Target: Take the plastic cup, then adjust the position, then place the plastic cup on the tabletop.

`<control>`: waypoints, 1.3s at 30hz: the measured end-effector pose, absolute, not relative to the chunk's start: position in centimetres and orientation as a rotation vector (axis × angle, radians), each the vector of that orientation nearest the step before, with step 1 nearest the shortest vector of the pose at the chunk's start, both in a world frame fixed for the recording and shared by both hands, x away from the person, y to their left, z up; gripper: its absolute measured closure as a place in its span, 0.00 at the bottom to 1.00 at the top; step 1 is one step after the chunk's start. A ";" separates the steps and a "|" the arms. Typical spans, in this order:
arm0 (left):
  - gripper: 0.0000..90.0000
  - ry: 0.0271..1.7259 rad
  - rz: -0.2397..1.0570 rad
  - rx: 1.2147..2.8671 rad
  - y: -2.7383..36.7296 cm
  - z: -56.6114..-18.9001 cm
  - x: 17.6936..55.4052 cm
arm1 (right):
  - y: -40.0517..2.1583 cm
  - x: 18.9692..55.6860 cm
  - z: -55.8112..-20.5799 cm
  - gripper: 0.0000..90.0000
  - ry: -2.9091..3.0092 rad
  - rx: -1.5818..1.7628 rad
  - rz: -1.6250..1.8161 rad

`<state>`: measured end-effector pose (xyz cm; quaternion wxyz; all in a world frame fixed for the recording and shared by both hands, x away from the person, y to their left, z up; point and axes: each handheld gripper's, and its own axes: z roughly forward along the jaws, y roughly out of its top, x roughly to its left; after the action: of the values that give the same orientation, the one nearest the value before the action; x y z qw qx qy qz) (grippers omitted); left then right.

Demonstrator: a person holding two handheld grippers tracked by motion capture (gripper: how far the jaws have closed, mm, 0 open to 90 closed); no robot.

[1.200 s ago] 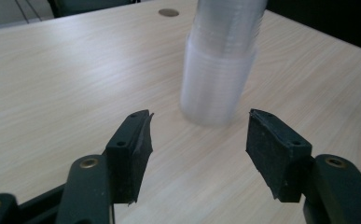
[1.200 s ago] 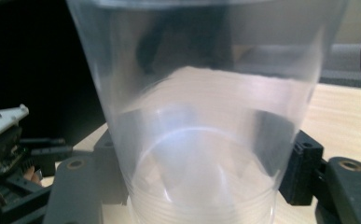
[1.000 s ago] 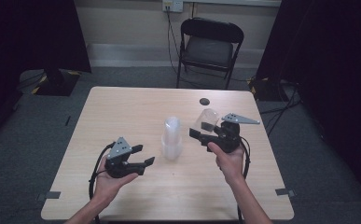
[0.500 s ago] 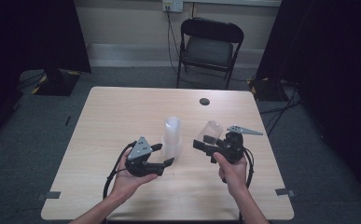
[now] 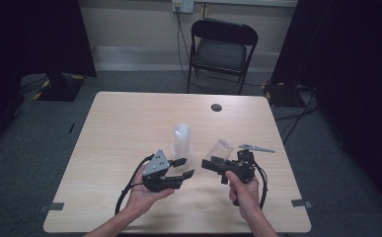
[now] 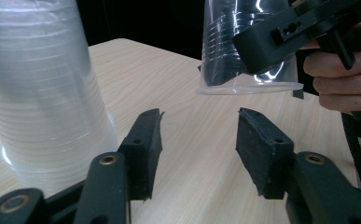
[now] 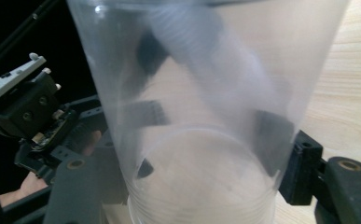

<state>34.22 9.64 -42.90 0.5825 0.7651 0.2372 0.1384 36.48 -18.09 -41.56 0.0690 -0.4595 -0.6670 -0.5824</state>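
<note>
your right gripper [image 5: 212,165] is clamped on a clear plastic cup [image 5: 218,149], held off the worktop [image 5: 129,118] and tilted, rim toward the near edge side. in the right gripper view the cup [image 7: 206,102] sits between both jaws, pads pressed to its wall. in the left gripper view that cup [image 6: 243,56] hangs above the wood, rim downward, with your right hand [image 6: 346,74] behind it.

your left gripper [image 5: 183,167] is spread wide with nothing between the jaws; in the left gripper view bare wood shows in the gap. left hand [image 5: 146,195] cradles it from below, near the near edge.

stack of clear cups [image 5: 181,143] stands upside down near the worktop's middle, just beyond the left gripper's tips. in the left gripper view the stack [image 6: 43,88] is just beside the left jaw, not touching as far as you can tell.

small dark disc [image 5: 216,107] sits by the far edge, well apart from everything. the left half and far-left corner of the worktop are open wood. a folding chair [image 5: 221,49] stands beyond the far edge.
</note>
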 end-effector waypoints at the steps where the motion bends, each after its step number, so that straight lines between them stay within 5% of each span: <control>1: 0.60 0.544 0.330 1.779 9.7 -42.9 34.1 | -18.0 36.3 -41.6 0.37 -2.000 -1.380 -1.751; 21: 0.76 0.475 0.357 1.766 9.5 -43.8 33.1 | -16.4 35.6 -42.6 0.37 -1.794 -1.320 -1.683; 39: 0.75 0.460 0.454 1.691 9.4 -43.6 32.5 | -14.0 35.1 -42.6 0.38 -1.737 -1.258 -1.635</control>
<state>32.47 9.39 -43.56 0.6176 0.7346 0.1999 0.1974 35.14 -13.97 -42.57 0.2206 -0.4549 -0.6281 -0.5915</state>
